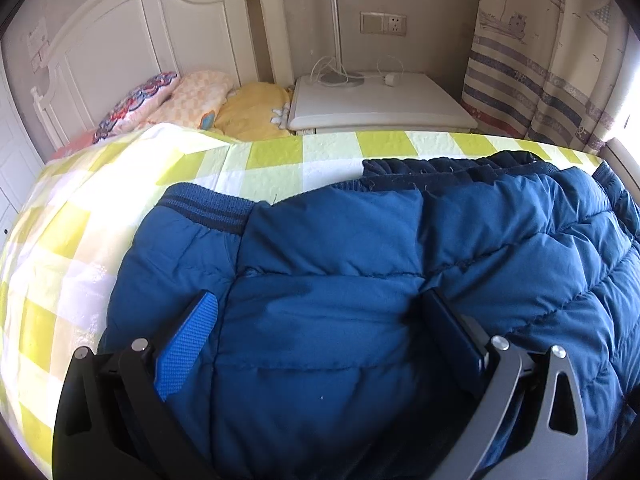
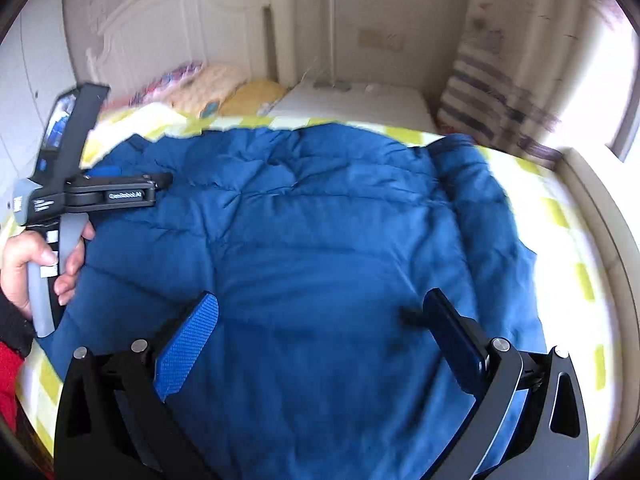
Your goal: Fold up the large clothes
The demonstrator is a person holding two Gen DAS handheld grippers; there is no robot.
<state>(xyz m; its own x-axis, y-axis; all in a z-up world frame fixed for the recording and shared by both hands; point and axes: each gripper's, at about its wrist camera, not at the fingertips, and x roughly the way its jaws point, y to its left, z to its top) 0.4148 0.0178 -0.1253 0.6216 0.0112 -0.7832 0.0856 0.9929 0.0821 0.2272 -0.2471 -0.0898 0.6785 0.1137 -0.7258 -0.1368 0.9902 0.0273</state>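
Observation:
A blue quilted puffer jacket [image 1: 360, 248] lies spread on the bed, its ribbed hem [image 1: 208, 204] toward the headboard. It also fills the right wrist view [image 2: 320, 220]. My left gripper [image 1: 320, 304] is open, its fingers spread wide just above the jacket, nothing between them. My right gripper [image 2: 320, 312] is open too, hovering over the jacket's middle. The left gripper also shows in the right wrist view [image 2: 160, 182], held by a hand at the jacket's left edge.
The bed has a yellow and white checked cover [image 1: 80, 220]. Pillows [image 1: 192, 96] lie by the white headboard [image 1: 132, 32]. A white nightstand [image 1: 380, 100] with a lamp base and cables stands behind the bed. A striped curtain [image 1: 540, 72] hangs at right.

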